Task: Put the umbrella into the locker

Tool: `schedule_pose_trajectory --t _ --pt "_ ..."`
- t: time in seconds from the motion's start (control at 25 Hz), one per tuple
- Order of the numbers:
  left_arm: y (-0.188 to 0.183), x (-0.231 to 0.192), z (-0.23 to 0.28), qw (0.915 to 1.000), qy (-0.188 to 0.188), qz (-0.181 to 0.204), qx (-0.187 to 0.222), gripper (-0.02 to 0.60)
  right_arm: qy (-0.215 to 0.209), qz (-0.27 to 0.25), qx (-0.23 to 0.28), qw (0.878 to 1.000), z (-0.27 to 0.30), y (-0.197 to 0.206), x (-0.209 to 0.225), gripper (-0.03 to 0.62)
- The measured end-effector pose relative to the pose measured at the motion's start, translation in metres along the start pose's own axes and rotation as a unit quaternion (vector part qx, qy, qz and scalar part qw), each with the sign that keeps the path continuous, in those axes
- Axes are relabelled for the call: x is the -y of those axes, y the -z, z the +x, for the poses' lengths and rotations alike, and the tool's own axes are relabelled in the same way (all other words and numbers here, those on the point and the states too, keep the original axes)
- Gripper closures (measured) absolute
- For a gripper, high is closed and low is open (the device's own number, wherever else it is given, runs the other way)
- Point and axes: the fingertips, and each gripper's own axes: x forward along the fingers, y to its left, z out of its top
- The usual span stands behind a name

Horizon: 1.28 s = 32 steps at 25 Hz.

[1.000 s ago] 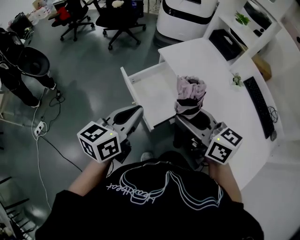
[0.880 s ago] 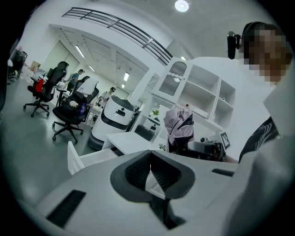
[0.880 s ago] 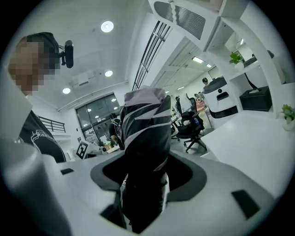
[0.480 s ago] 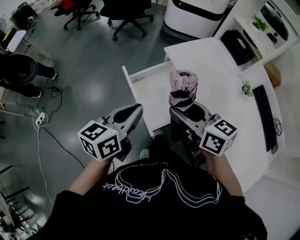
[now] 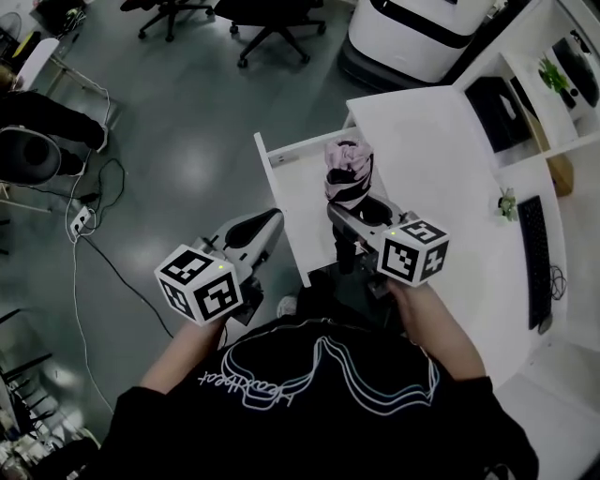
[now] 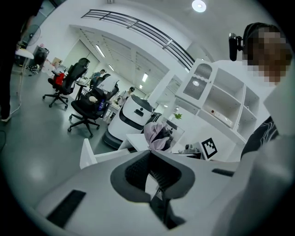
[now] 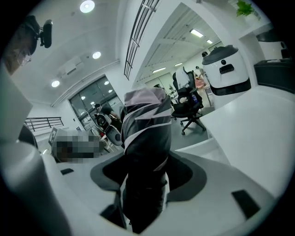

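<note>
Head view showed our right gripper (image 5: pixel 354 214) clamped on the umbrella (image 5: pixel 345 171), which stood upright at frame centre over the open drawer (image 5: pixel 281 159). Our left gripper (image 5: pixel 265 225), jaws together and empty, sat lower left beside the drawer.

Claws: two, namely left claw (image 5: pixel 269 221) and right claw (image 5: pixel 352 212).
Marker cubes (image 5: pixel 199 284): two, one per claw.
Umbrella (image 5: pixel 348 171): one, folded.
Worktop (image 5: pixel 441 150): one, white.
Drawer (image 5: pixel 300 195): one, open, centre of the frame.
Office chairs (image 5: pixel 272 17): two, top edge.
Potted plants (image 5: pixel 553 75): two, right side.
Keyboard (image 5: pixel 534 262): one, right edge.
White rounded machine (image 5: pixel 422 33): one, upper right.
Power strip (image 5: pixel 77 223): one, on the floor at left.
</note>
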Motion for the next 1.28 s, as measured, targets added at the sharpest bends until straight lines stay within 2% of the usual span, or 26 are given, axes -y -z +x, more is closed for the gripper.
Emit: schedule_pose_trajectory --t 0.52,0.68,0.84,1.04,1.2,1.28 --pt "0.0 -0.062 -0.009 0.9973 -0.059 -0.043 0.011 0.576 0.05 -0.014 -0.103 0.993 0.094 0.05 0.063 0.352" --pt "0.003 -0.075 -0.011 0.996 -0.071 -0.054 0.006 0.575 0.067 -0.019 -0.142 0.987 0.113 0.077 0.089 0.352" --pt "0.006 -0.086 -0.015 0.9946 -0.082 -0.063 0.003 0.575 0.076 0.004 -0.166 0.983 0.128 0.101 0.112 0.352" --pt "0.013 -0.099 -0.012 0.993 -0.094 -0.071 -0.004 0.575 0.1 0.011 -0.206 0.973 0.142 0.128 0.145 0.352" --pt "0.016 -0.106 -0.015 0.9918 -0.103 -0.075 -0.013 0.575 0.123 -0.006 -0.234 0.964 0.152 0.141 0.165 0.352" --pt "0.017 -0.111 -0.018 0.9908 -0.109 -0.08 -0.014 0.575 0.13 0.006 -0.245 0.961 0.158 0.149 0.174 0.35"
